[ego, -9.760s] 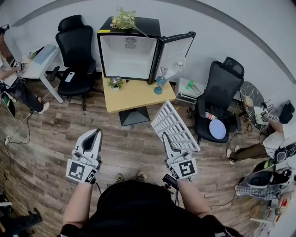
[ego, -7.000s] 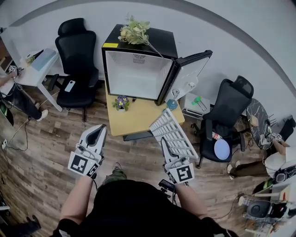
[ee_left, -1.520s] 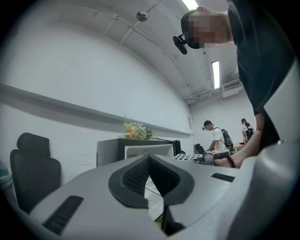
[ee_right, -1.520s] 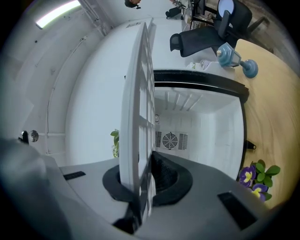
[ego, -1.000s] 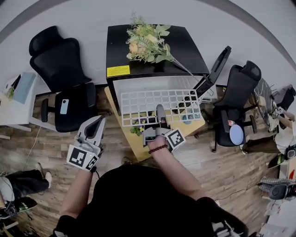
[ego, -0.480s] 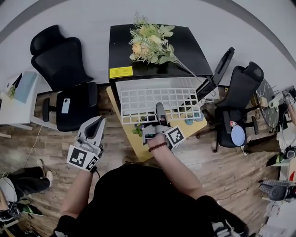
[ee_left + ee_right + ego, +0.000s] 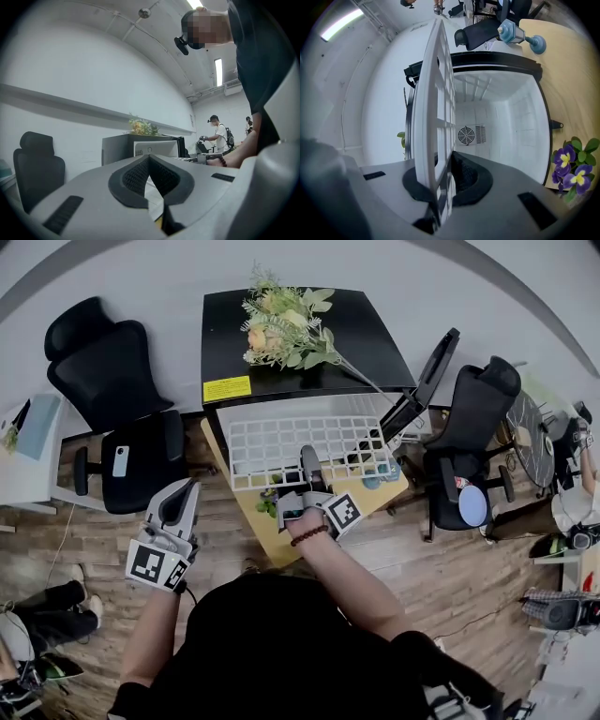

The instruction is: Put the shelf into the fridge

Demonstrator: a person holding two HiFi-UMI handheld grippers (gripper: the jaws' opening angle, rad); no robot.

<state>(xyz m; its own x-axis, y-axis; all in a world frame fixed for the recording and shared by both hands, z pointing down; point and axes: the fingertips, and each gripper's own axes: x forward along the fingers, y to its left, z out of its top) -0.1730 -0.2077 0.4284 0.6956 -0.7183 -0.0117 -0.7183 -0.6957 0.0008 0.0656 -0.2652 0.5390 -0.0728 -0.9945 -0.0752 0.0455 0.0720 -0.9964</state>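
A white grid shelf is held level in front of the open black fridge, its far edge at the mouth of the white interior. My right gripper is shut on the shelf's near edge. In the right gripper view the shelf shows edge-on between the pads of my right gripper, with the fridge's white cavity and its rear fan vent beyond. My left gripper hangs low at the left, shut and empty, and shows again in its own view.
A bouquet lies on the fridge top. The fridge door stands open at the right. The fridge sits on a small wooden table with a potted purple flower and a blue ornament. Black office chairs flank it.
The person has walked up to the fridge with the shelf and turned it from slanted to flat. Over the last second the shelf edged closer to the opening. The left gripper stayed shut.
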